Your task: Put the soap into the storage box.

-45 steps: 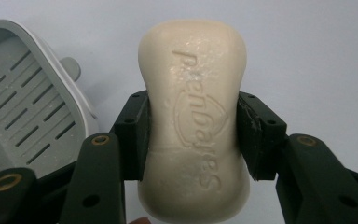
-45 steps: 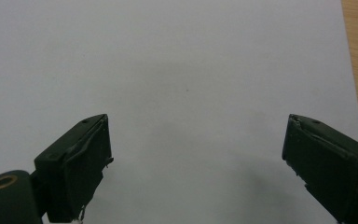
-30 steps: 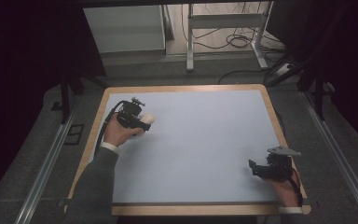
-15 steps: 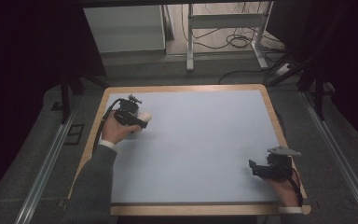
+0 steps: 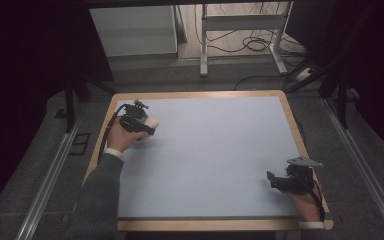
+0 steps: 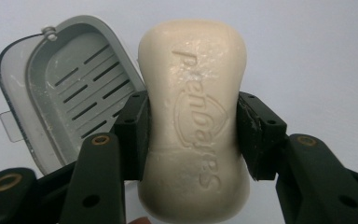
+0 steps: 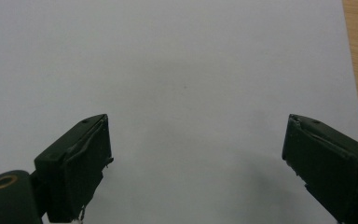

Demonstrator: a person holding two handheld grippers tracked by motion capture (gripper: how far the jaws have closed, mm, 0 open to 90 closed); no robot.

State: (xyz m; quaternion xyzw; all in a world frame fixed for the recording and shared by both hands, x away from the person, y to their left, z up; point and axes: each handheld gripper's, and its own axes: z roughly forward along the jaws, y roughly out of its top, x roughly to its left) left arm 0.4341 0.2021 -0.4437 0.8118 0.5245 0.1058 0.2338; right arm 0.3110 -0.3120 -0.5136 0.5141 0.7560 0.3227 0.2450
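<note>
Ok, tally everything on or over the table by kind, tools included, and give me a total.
Soap: 1, cream, clamped in the left tool
Soap dish: 1, grey, slotted, lying on the table
Tools: 2, the left one and the right tool, which is open with nothing between its jaws
Total: 4

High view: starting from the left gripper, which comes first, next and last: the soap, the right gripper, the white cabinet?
1. Cream oval soap bar: clamped in the left gripper jaws.
2. White cabinet: on the floor beyond the table's far edge.
3. Right gripper: near right corner.
</note>
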